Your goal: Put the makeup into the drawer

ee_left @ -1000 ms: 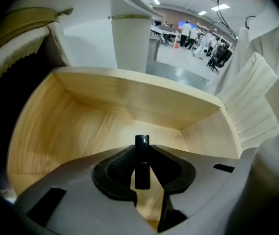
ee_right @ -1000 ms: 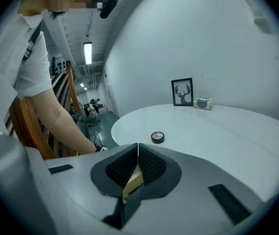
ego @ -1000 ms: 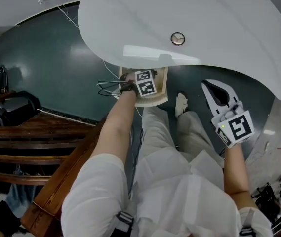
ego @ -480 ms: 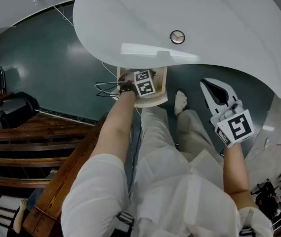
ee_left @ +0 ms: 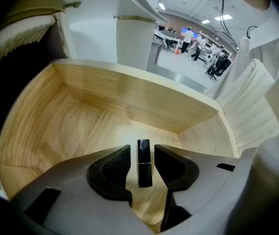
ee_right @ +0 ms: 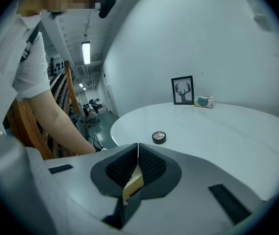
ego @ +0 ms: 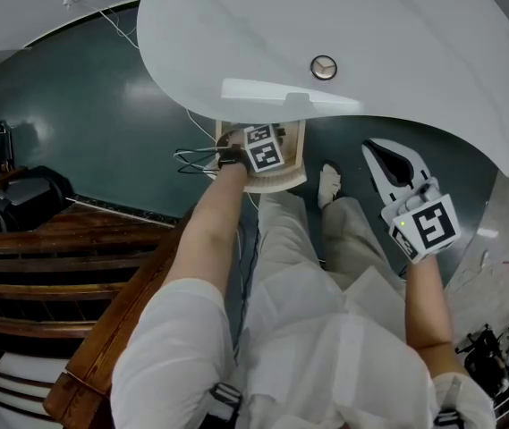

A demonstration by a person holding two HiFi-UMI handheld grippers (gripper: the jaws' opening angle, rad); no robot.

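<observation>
Wooden drawer (ee_left: 80,116): standing pulled out under the near edge of the white counter (ego: 370,25), above the person's lap.

Left claw (ee_left: 141,150): pointing steeply down into the drawer. Its jaws have just been opening and are now standing spread.

Lipstick (ee_left: 144,168): black tube, sitting inside the drawer between the left pads (ee_left: 111,166). A gap is showing on each side, so neither pad is pressing it.

Right claw (ee_right: 138,148): hovering beside the counter's edge, well apart from the drawer. Its jaws are pressed together and pinching nothing.

Compact (ee_right: 158,137): small and round, lying on the counter beyond the right claw and well apart from the drawer.

Framed deer picture (ee_right: 183,90): standing upright at the counter's far side.

Small box (ee_right: 204,101): sitting just beside the picture.
</observation>
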